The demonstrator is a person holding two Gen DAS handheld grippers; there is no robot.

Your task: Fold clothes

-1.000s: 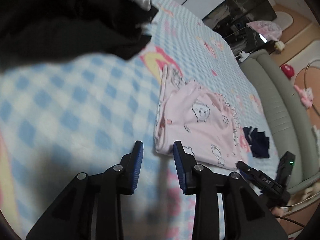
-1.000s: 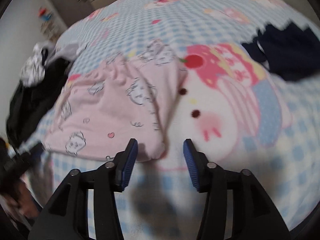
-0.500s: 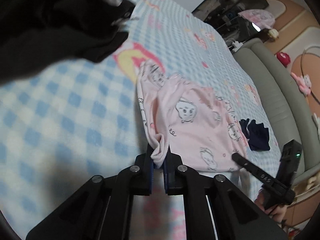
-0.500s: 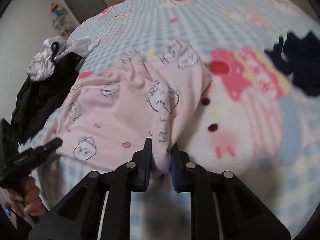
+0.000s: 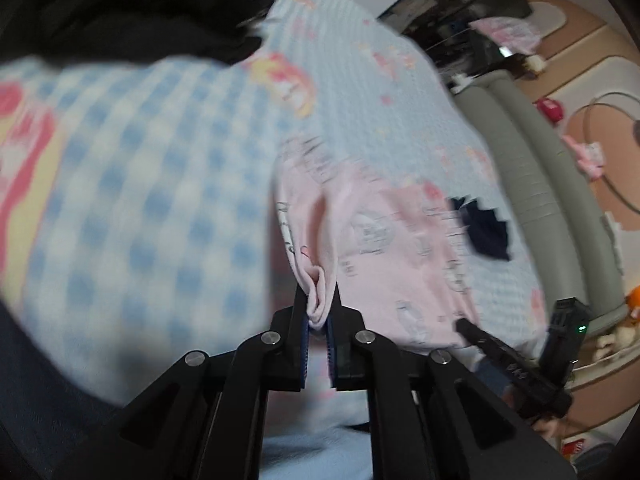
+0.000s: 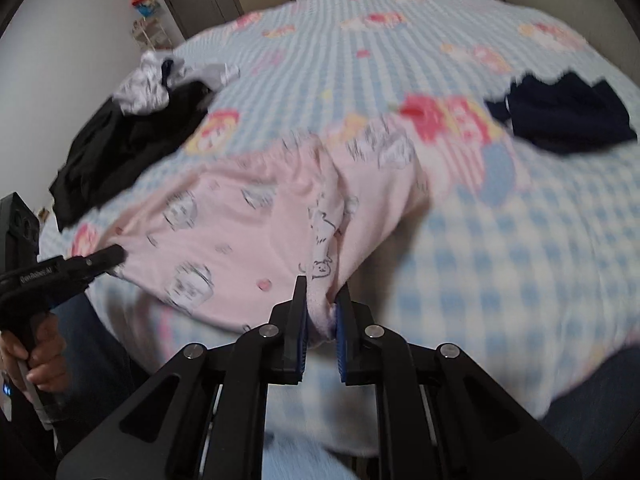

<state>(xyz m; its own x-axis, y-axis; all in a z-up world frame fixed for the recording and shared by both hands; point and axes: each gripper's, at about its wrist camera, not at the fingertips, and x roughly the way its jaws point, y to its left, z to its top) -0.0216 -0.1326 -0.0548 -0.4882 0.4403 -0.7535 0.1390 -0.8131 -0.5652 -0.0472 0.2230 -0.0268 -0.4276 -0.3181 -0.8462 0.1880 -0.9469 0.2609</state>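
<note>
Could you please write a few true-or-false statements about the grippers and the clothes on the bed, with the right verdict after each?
1. The left gripper is shut on a corner of the pink garment. True.
2. The right gripper hangs open above the blanket, holding nothing. False: its jaws are pinched on another corner of the pink garment.
3. A dark navy garment lies on the blanket, apart from the pink one. True.
4. The black clothes pile lies on top of the pink garment. False: it lies off to one side, on the blanket.
5. The pink garment is plain, with no print. False: it carries small cartoon animal faces.
</note>
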